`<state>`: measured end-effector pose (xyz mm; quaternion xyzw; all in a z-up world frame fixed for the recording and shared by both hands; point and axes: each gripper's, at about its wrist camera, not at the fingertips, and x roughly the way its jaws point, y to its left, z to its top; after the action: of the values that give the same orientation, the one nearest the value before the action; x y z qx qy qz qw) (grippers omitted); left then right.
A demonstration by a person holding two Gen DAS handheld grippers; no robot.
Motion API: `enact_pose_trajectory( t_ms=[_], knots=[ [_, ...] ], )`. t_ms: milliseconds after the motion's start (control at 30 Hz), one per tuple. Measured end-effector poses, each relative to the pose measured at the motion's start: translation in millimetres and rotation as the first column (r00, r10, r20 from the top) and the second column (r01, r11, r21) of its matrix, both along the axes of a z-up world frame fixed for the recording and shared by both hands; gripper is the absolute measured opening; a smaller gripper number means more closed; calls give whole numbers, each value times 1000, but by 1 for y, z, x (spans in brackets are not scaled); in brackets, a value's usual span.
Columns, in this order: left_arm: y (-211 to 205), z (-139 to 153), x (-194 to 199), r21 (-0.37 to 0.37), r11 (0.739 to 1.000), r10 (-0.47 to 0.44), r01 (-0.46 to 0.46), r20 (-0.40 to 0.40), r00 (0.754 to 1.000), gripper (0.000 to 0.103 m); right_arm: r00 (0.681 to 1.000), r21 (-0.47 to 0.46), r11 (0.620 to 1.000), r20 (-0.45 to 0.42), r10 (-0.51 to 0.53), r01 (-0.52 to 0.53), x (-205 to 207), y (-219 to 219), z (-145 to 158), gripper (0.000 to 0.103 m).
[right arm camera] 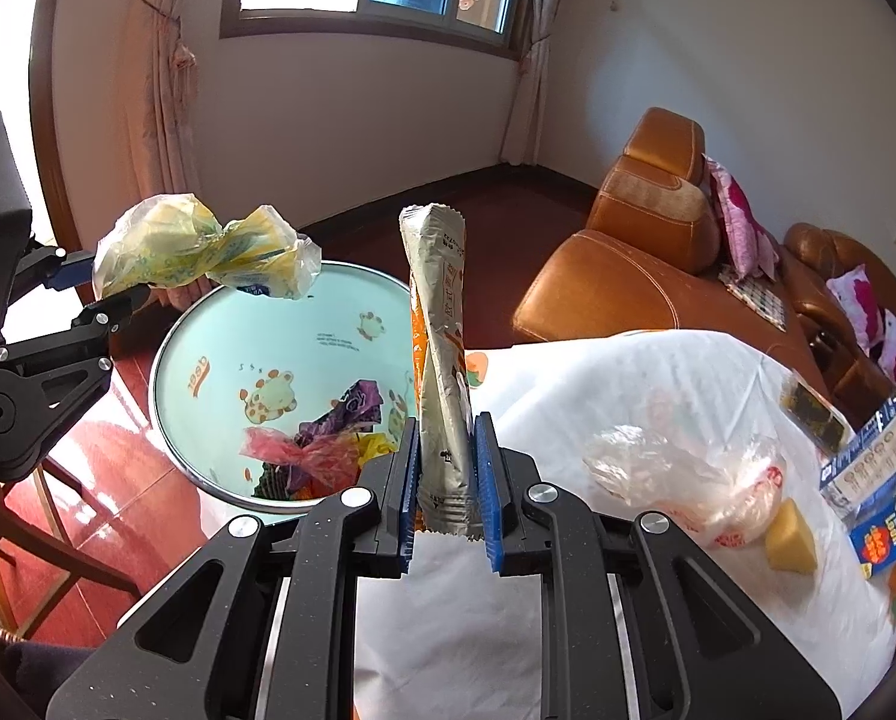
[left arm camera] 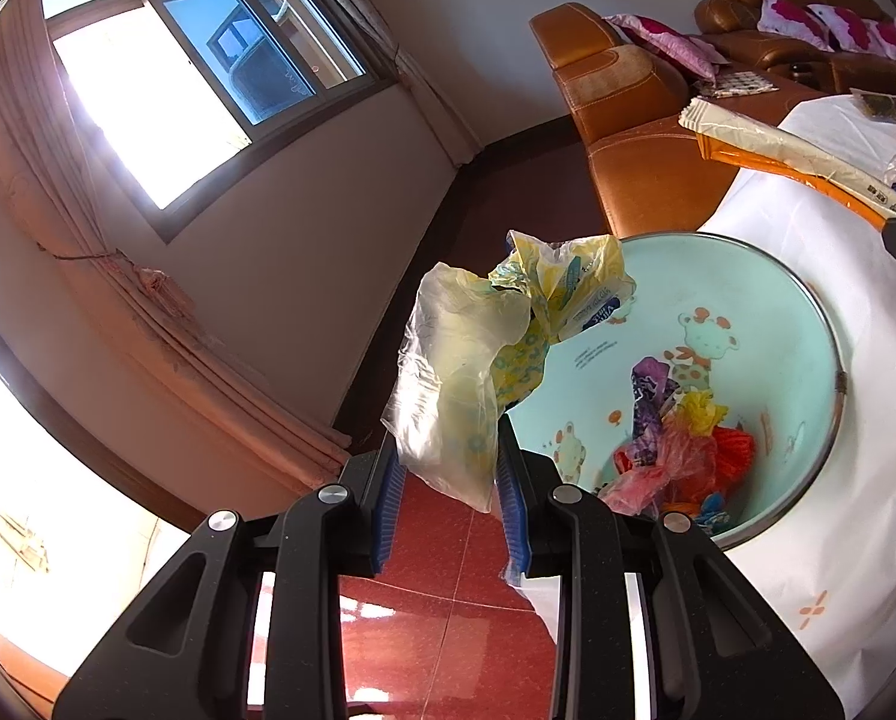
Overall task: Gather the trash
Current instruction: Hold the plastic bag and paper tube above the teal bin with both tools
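Sunlit living rm w/ red tile floor (left arm camera: 423,588), tan leather sofa (right arm camera: 622,282) by the wall, desk (right arm camera: 598,594) under a white cloth. Pale-blue cartoon-print bin (right arm camera: 219,336) stands on the floor just beside the desk edge, w/ purple, pink & red wrappers (left arm camera: 670,438) at its bottom. Left hand-held gripper (left arm camera: 448,474) clamped on a crumpled yellow plastic bag (left arm camera: 496,354), held up near the bin's rim. Right hand-held gripper (right arm camera: 446,480) clamped on a long silver-orange snack wrapper (right arm camera: 441,360), upright, at the desk edge near the bin. Clear bag (right arm camera: 682,474), yellow wedge (right arm camera: 793,537) & blue carton (right arm camera: 874,450) lie on the desk
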<state>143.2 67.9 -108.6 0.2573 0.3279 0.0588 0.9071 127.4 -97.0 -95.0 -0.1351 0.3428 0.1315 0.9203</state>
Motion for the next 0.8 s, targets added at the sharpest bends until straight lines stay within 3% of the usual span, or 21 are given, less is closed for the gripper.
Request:
enact_pose_trajectory(
  t_ms=[800],
  knots=[
    [4, -4, 6, 12, 1000, 1, -1, -7, 1000, 29, 999, -41, 998, -16, 40, -41, 11, 22, -7, 18]
  ],
)
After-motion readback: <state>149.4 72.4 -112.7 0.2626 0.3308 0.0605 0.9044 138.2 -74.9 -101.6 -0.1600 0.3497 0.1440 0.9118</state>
